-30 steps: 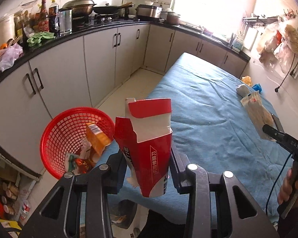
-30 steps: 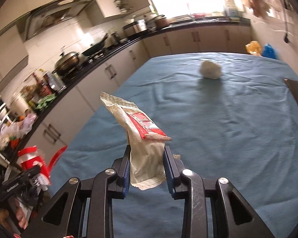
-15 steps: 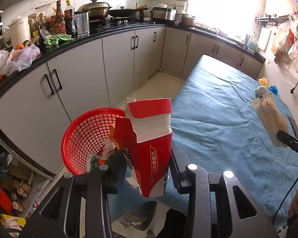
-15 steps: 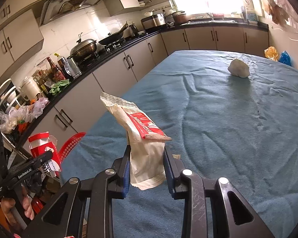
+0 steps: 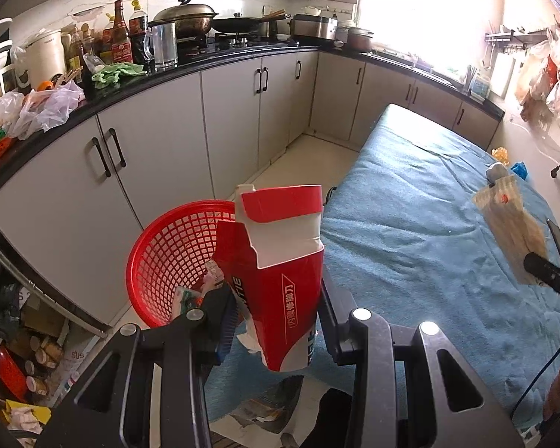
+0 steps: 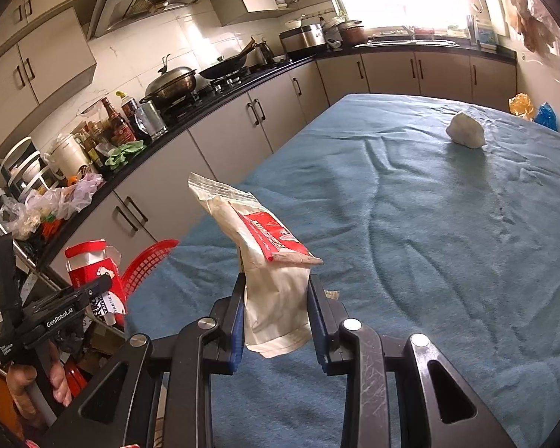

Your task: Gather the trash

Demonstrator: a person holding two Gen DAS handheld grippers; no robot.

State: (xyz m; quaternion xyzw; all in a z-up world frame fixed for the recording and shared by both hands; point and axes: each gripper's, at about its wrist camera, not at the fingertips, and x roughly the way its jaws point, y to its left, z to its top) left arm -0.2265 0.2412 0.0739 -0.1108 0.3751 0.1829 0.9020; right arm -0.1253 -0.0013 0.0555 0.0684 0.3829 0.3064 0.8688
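Observation:
My left gripper (image 5: 278, 313) is shut on a torn red and white carton (image 5: 280, 261), held upright just right of a red mesh basket (image 5: 160, 257) that stands on the floor with several wrappers inside. My right gripper (image 6: 276, 310) is shut on a crumpled white pouch with a red label (image 6: 268, 257), held above the blue-covered table (image 6: 429, 224). In the right wrist view the left gripper (image 6: 74, 295) with the carton (image 6: 93, 272) shows at lower left, beside the basket (image 6: 149, 261). The pouch (image 5: 511, 224) shows at right in the left wrist view. A crumpled white wad (image 6: 464, 130) lies far on the table.
Grey cabinets under a black counter (image 5: 205, 63) crowded with bottles, pots and bags run along the left. An orange wrapper (image 6: 520, 104) and a blue one (image 6: 547, 115) lie at the table's far corner. A dark phone (image 5: 558, 239) lies near the right edge. Papers lie on the floor (image 5: 265, 410).
In the left wrist view the basket has shifted right, closer to the carton. The right gripper with its pouch has swung left toward the cabinets. Both grips are unchanged.

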